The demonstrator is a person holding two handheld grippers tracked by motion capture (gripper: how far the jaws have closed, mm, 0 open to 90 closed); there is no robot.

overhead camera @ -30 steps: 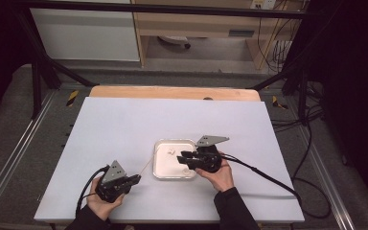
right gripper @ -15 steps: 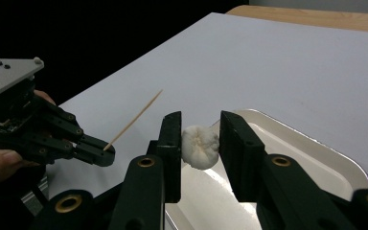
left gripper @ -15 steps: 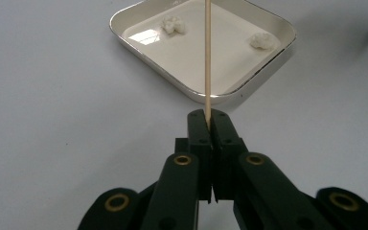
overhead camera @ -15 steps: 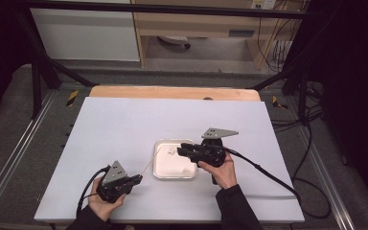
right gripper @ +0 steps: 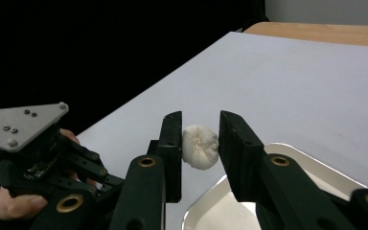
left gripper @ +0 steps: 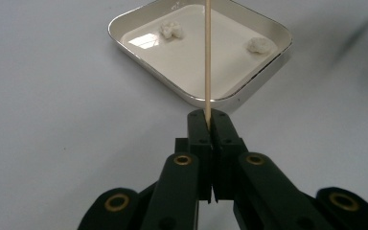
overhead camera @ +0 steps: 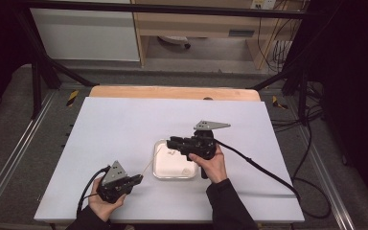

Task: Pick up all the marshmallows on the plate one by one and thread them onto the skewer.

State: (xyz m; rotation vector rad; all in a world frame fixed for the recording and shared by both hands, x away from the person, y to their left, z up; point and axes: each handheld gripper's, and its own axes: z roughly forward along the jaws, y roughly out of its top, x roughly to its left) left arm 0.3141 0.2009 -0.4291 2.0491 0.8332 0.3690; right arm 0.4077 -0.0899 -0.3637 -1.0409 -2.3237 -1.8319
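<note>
A white table [overhead camera: 124,124] spreads across the high view, and at its centre, a little toward six o'clock, sits a shallow white square tray [overhead camera: 165,170] with a bright metal rim. The right gripper [overhead camera: 172,142] is held above the tray's twelve o'clock edge, its jaws pointing toward nine o'clock and the person's right hand [overhead camera: 211,165] wrapped around its body from the five o'clock side. In the right gripper view its jaws stand partly apart and pinch a small round white lump [right gripper: 200,146] between their inner faces, both pads pressing on it, with the tray's corner [right gripper: 311,167] below at five o'clock. The left gripper [overhead camera: 138,178] lies low near the table's seven o'clock area, held by the left hand [overhead camera: 103,203], its jaws pointing toward the tray at about two o'clock. Its jaws are closed tight on the lower end of a thin wooden skewer [left gripper: 207,57], which runs straight toward twelve o'clock in the left gripper view and reaches over the tray [left gripper: 139,48]. In the high view the skewer [overhead camera: 152,158] slants from the jaw tips up to the tray's ten o'clock corner. Two more small white lumps rest in the tray, one [left gripper: 171,29] at eleven o'clock of the skewer and one [left gripper: 260,45] at one o'clock, well apart from each other.
</note>
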